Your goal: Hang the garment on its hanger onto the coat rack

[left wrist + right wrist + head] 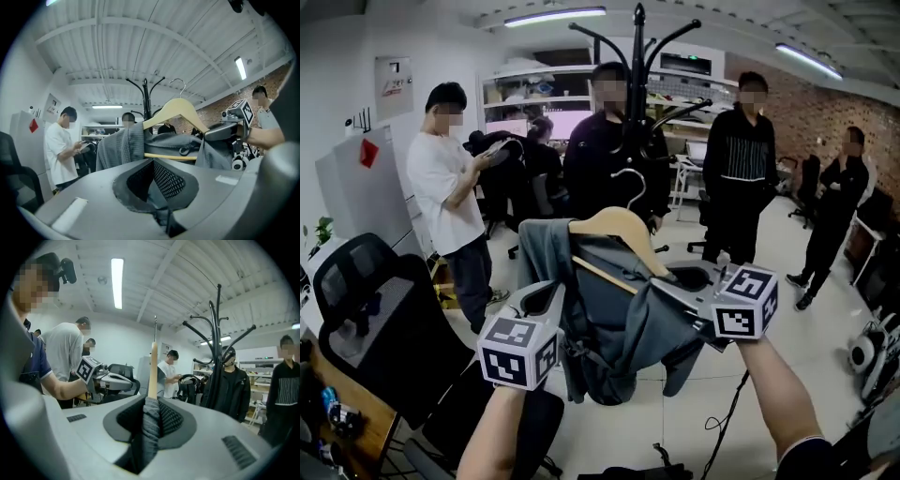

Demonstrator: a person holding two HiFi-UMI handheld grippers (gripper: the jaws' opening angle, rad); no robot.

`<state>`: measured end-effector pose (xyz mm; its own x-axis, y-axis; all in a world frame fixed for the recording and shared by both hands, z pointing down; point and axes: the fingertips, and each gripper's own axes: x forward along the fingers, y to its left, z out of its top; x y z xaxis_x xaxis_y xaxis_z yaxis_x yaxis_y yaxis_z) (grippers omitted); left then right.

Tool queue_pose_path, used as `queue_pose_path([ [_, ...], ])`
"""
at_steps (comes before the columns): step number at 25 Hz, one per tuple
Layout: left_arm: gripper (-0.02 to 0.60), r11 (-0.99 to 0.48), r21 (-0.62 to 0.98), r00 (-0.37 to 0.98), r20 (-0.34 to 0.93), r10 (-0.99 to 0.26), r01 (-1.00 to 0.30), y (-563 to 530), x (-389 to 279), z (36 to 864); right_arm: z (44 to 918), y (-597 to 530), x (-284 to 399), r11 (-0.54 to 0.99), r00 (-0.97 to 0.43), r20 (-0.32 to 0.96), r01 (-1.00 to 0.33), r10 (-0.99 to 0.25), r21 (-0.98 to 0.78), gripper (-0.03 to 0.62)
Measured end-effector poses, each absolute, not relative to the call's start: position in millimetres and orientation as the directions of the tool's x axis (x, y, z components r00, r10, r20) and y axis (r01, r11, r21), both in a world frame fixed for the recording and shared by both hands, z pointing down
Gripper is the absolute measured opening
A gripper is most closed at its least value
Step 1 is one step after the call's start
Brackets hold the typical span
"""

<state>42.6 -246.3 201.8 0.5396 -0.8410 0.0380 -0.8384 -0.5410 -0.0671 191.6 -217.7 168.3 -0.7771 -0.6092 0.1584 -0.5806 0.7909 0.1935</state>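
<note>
Garment [628, 328] on hanger [614, 225] held up, left claw [561, 292] and right claw [680, 278] pinching its cloth; hooking onto coat rack [638, 75] remains.

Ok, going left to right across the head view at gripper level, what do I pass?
Black office chair → left gripper → garment on its wooden hanger → right gripper.
</note>
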Motion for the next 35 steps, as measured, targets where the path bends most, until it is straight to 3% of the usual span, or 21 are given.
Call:
queue_pose_path([
  [5,-0.014,-0.581,-0.094,0.583,0.008,-0.812,-0.808,-250.3,90.6,186.2,151.0,-219.1,235.4,0.772,-0.762,0.144,-0.602,-0.631,0.202,0.084],
  [16,-0.014,-0.615,-0.107,0.611,0.071,-0.788,-0.781,-258.9,155.8,209.7,149.6,-277.0,315.5,0.766,-0.744,0.183,-0.632,-0.642,0.118,0.084],
  [35,-0.014,-0.500,-0.118,0.489,0.109,-0.865,-0.858,-311.9,111.5,213.6,104.6,-421.0,257.4,0.839,-0.816,0.227,-0.544,-0.531,0.011,0.084],
])
